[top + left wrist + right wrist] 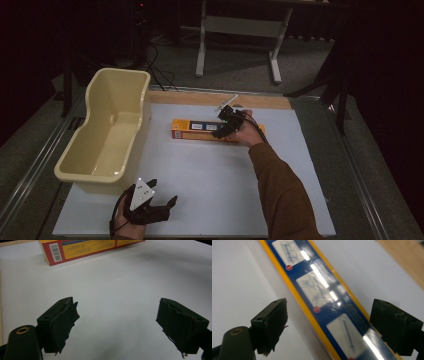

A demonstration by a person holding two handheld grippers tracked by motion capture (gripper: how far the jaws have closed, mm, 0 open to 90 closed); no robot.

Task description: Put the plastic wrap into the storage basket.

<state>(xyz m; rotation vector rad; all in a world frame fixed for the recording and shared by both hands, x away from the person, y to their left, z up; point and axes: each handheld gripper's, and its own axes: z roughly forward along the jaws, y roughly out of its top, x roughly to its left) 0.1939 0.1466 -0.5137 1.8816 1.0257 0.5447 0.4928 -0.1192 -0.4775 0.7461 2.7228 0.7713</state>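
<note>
Left tongs (161, 204) rest low at the table's (210, 200) near edge, spread wide with nothing between them, pointing toward the box (195, 129). Beside them sits the tub (80, 172). My right arm reaches across, wrist bent, right tongs (223, 125) spread over the box, which lies mid-table, straddling it, pads not touching.

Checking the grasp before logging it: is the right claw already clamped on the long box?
No: in the right gripper view, the right claw stands open astride the long box, pads clear of its edges.
</note>
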